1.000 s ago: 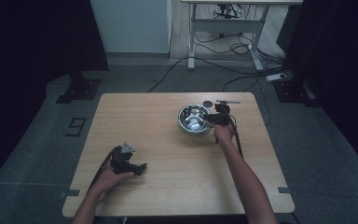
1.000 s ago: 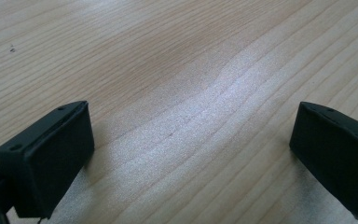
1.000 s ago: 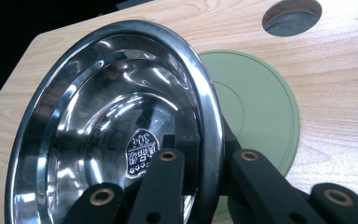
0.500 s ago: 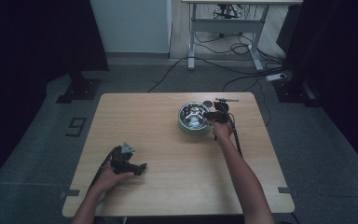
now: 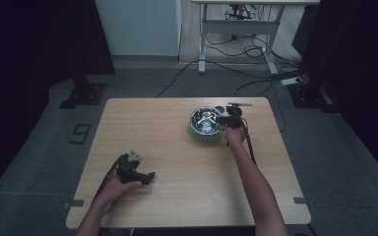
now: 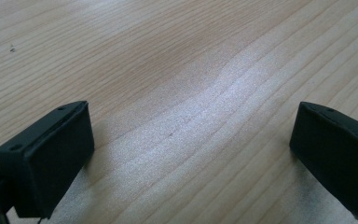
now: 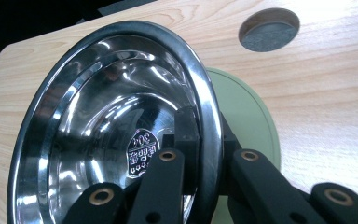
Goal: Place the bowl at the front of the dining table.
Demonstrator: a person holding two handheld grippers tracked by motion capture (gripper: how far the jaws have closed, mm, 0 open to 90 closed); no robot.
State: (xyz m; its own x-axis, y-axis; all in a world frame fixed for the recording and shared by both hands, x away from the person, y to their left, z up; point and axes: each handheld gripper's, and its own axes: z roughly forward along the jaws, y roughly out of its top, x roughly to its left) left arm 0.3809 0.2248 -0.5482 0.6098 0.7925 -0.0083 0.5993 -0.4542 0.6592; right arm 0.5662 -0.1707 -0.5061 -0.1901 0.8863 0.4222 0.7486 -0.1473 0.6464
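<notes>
Resting left gripper [image 5: 150, 176]: jaws spread wide, low over bare table [image 5: 177, 196], near its front-left.
Steel bowl [image 5: 205, 121]: tilted over a green plate [image 7: 247, 116], far-right of centre.
Right gripper [image 7: 210, 154]: jaws pinching the bowl's rim.

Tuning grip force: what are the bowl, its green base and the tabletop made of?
Bowl: polished metal, likely stainless steel; mirror reflections, a stamped mark inside. The right gripper clamps its rim.
Green base: matte, no glare; perhaps rubber or plastic, can't tell which.
Tabletop: pale wood grain, satin; solid wood or laminate unclear.
</notes>
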